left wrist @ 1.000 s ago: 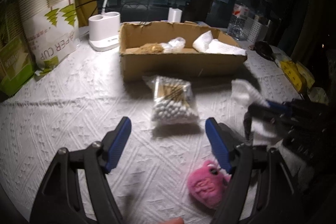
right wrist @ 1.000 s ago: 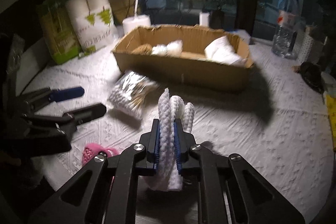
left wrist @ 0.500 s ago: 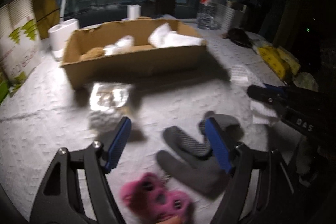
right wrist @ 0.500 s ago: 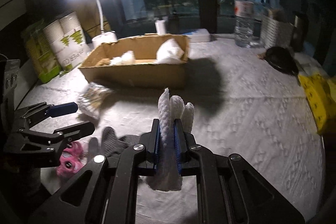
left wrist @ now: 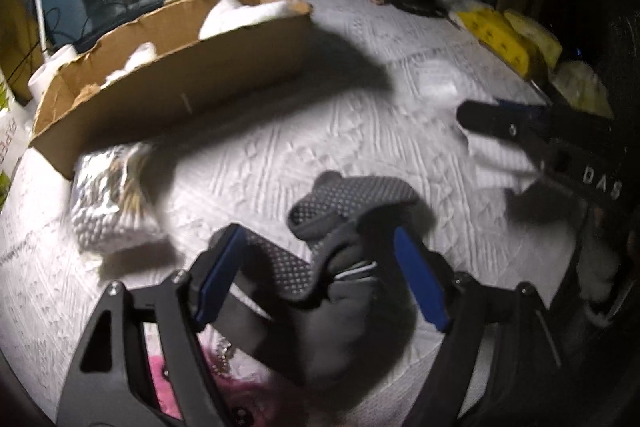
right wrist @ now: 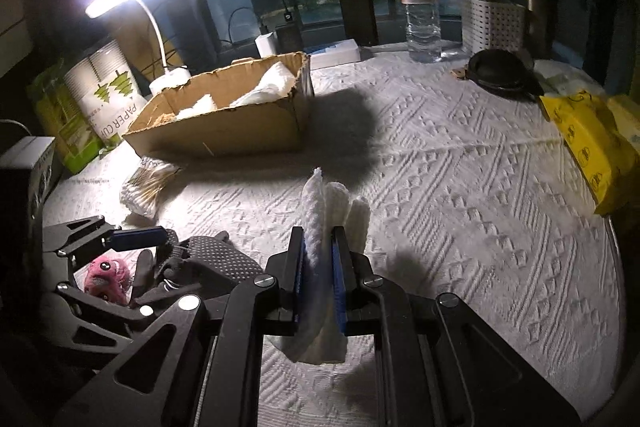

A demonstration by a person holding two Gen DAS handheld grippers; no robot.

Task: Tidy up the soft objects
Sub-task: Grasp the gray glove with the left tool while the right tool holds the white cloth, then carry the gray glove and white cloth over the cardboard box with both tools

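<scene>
The left gripper [left wrist: 320, 267] hangs over the grey gloves [left wrist: 352, 195], which lie on the white tablecloth [right wrist: 460, 163] near the table's near edge. Its jaws are opening; the blue pads [left wrist: 416, 279] straddle the gloves without pressing them. A pink plush toy [right wrist: 106, 273] lies just beside the gloves, toward the near left corner. The right gripper [right wrist: 319, 267] is clamped on a folded white cloth [right wrist: 324, 203], held upright above the tablecloth. A cardboard box [right wrist: 224, 127] sits toward the far left side, holding white soft items [right wrist: 272, 83]. A bag of cotton swabs [left wrist: 108, 203] lies just in front of the box
</scene>
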